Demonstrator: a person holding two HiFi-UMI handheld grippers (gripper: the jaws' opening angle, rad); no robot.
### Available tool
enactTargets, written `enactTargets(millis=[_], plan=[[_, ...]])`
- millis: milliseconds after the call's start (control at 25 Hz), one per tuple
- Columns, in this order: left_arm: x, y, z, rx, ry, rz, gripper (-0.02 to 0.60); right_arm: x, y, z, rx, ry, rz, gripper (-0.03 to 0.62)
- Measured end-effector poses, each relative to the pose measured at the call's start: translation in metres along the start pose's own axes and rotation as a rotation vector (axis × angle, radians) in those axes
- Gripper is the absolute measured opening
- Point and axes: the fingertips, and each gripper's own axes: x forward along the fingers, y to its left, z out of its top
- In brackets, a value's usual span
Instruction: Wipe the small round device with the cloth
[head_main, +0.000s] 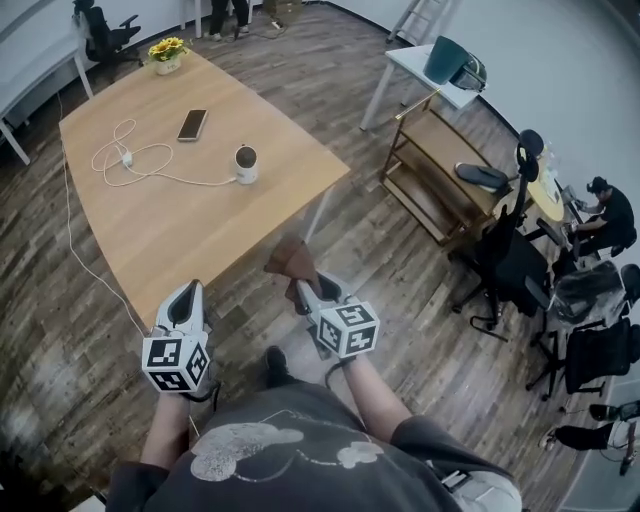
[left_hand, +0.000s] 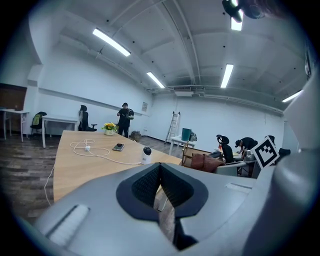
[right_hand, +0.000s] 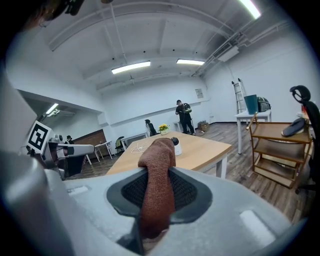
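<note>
The small round device (head_main: 245, 163), white with a dark face, stands on the wooden table (head_main: 200, 230) near its right edge. It also shows in the left gripper view (left_hand: 146, 155), and the right gripper view has it (right_hand: 177, 146) partly behind the cloth. My right gripper (head_main: 303, 290) is shut on a brown cloth (head_main: 292, 260) (right_hand: 156, 185), held over the floor just off the table's near corner. My left gripper (head_main: 186, 303) (left_hand: 160, 175) hovers at the table's near edge, shut with nothing in it.
On the table lie a phone (head_main: 192, 124), a white cable with adapter (head_main: 130, 158) running to the device, and a flower pot (head_main: 167, 55). A wooden shelf cart (head_main: 440, 180), office chairs (head_main: 510, 250) and seated people (head_main: 605, 215) are to the right.
</note>
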Motion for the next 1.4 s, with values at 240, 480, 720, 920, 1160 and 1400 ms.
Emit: enactTargets(millis=[240, 480, 720, 920, 1160, 1400], plan=[[0.042, -0.003, 0.014, 0.001, -0.015, 0.051, 0.018, 0.031, -0.033, 0.016, -0.018, 0.024, 0.066, 0.081], [0.068, -0.004, 0.023, 0.009, -0.010, 0.070, 0.018, 0.061, -0.044, 0.031, -0.036, 0.036, 0.101, 0.081], [0.092, 0.011, 0.026, 0.003, 0.005, 0.057, 0.018, 0.091, -0.038, 0.037, -0.040, 0.054, 0.121, 0.081], [0.125, 0.033, 0.036, -0.003, 0.013, 0.019, 0.018, 0.123, -0.036, 0.060, -0.046, 0.045, 0.111, 0.081], [0.166, 0.059, 0.058, 0.000, 0.006, -0.047, 0.018, 0.176, -0.033, 0.084, -0.080, 0.062, 0.087, 0.081], [0.197, 0.089, 0.071, -0.010, 0.012, -0.100, 0.018, 0.231, -0.019, 0.100, -0.109, 0.088, 0.074, 0.081]])
